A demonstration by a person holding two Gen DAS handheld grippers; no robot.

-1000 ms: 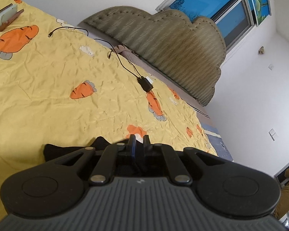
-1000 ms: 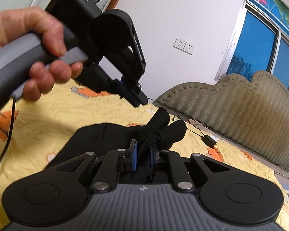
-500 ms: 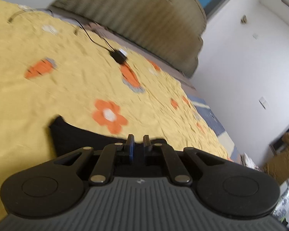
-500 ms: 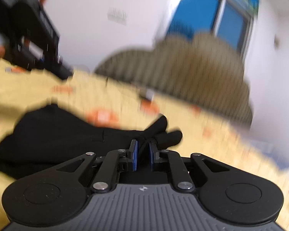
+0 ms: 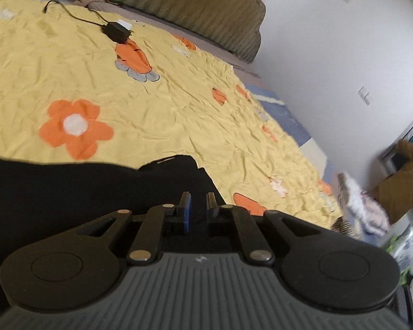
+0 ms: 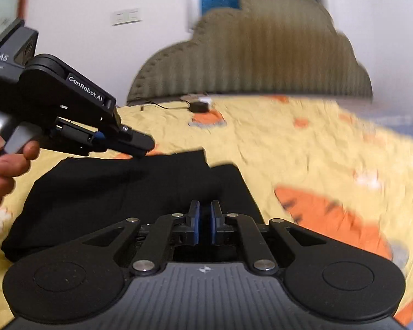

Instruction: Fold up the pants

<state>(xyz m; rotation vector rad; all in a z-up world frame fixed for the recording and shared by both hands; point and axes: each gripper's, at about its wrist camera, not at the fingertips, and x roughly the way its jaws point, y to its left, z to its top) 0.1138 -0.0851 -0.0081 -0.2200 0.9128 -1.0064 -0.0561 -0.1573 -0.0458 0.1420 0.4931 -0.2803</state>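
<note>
Black pants (image 6: 129, 189) lie flat on the yellow bedsheet (image 5: 165, 104), right under both grippers. Left gripper (image 5: 197, 203) sits over the fabric's edge with its jaws narrow, a small gap between them; can't tell if any cloth is pinched. Right gripper (image 6: 205, 214) is also nearly closed over the pants, and same deal, can't tell if it's holding anything. Past the left gripper's tips there's a black charger (image 5: 117, 31) with its cable, and beyond that the green headboard (image 6: 261, 55).
</note>
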